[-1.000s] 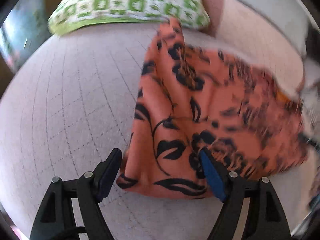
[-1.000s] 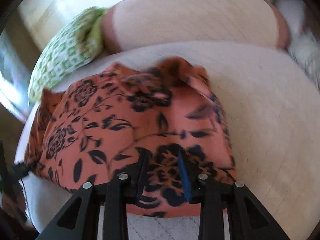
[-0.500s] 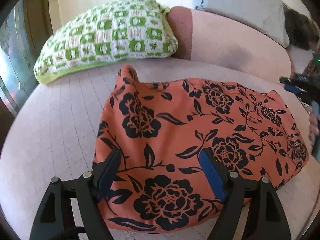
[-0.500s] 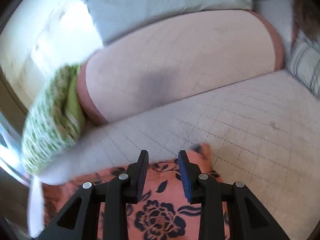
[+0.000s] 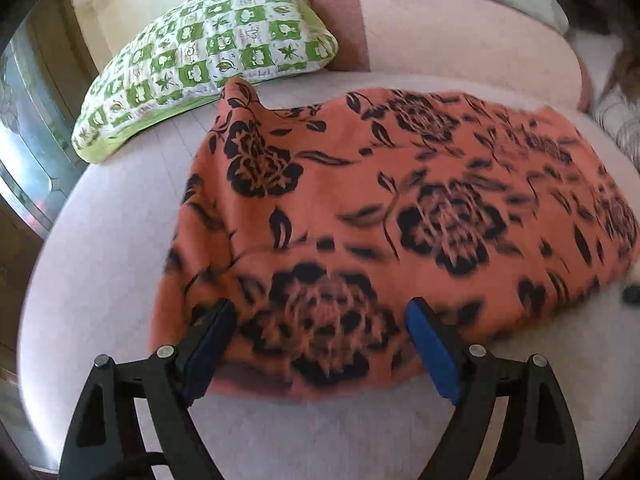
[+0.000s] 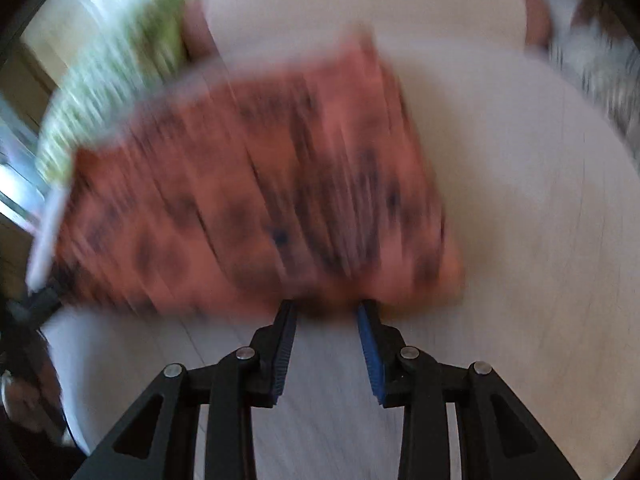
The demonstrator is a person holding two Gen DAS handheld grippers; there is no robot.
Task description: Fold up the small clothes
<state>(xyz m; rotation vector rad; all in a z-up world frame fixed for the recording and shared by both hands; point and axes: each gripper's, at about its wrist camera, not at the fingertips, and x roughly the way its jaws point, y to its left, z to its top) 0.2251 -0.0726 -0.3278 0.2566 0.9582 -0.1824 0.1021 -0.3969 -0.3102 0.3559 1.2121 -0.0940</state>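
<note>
Orange cloth with black flowers lies spread on the pale quilted sofa seat. Seen from the left wrist camera, its long axis runs from the near left to the far right, with one pointed corner sticking up at the far left, close to the green-and-white checked pillow that leans at the seat's back corner. Its near edge looks doubled over, though blur hides the exact fold line.

At the left, the left gripper tilts steeply down over the near left end of the cloth. Its jaws stand wide and are opening; the blue pads sit either side of the cloth's near edge without pressing on it, so the cloth lies loose between and beyond them.

Further right, the sofa backrest curves behind the cloth, and the far right end of the cloth reaches toward the seat's edge, where a small dark shape pokes in; I cannot tell what it is.

From the right wrist camera everything is smeared by motion. The cloth fills the middle, its long axis slanting from lower left to upper right, the pillow a green blur beyond it. The right gripper points down at the cloth's near edge, its jaws a modest gap apart. Its fingertips reach just to the hem; whether they pinch any fabric, the blur hides.
</note>
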